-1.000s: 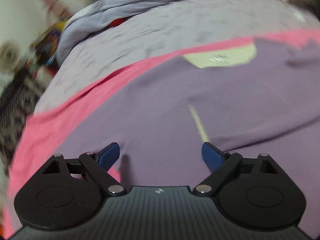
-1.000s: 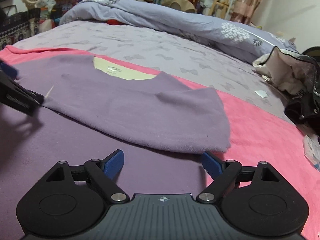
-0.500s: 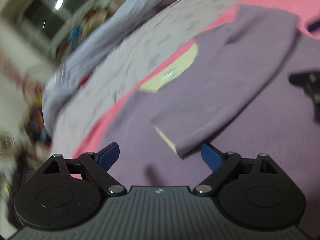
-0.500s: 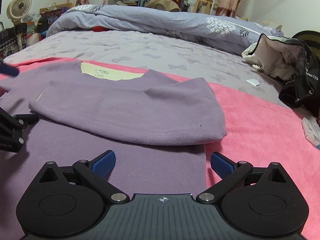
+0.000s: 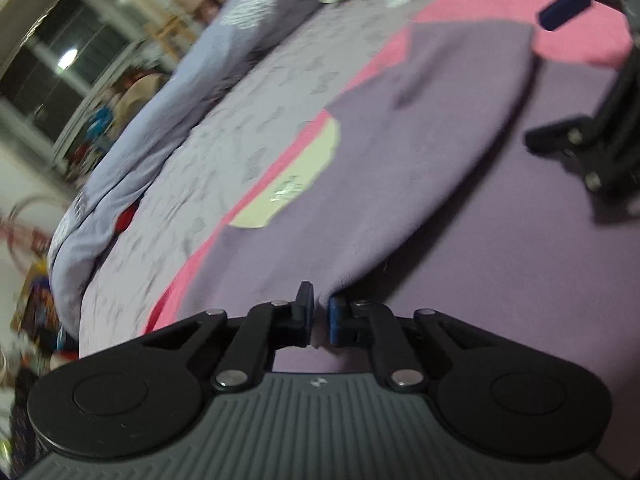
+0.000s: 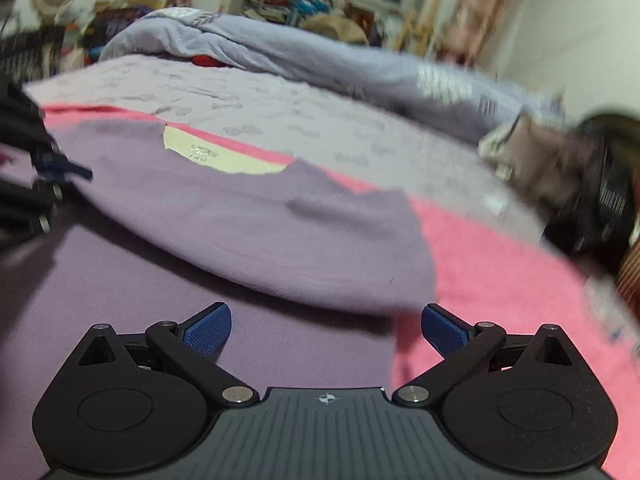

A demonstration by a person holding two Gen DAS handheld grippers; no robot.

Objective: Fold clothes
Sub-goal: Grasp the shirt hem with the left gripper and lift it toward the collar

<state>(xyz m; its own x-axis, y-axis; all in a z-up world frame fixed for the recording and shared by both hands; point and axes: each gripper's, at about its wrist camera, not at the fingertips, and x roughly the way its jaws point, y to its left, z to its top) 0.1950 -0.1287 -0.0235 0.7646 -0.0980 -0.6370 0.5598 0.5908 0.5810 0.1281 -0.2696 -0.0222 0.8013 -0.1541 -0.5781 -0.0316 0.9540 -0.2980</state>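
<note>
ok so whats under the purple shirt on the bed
A pink blanket lies under the purple shirt, showing past its collar and side edges, spread over the lilac bedsheet. How far the pink reaches beneath the shirt is covered.

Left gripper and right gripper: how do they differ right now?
The left gripper has just closed, pinching the purple shirt's folded edge; the right gripper is wide open, holding nothing. The left sits by the shirt's left edge, the right over its right side. Both have blue fingers.
</note>
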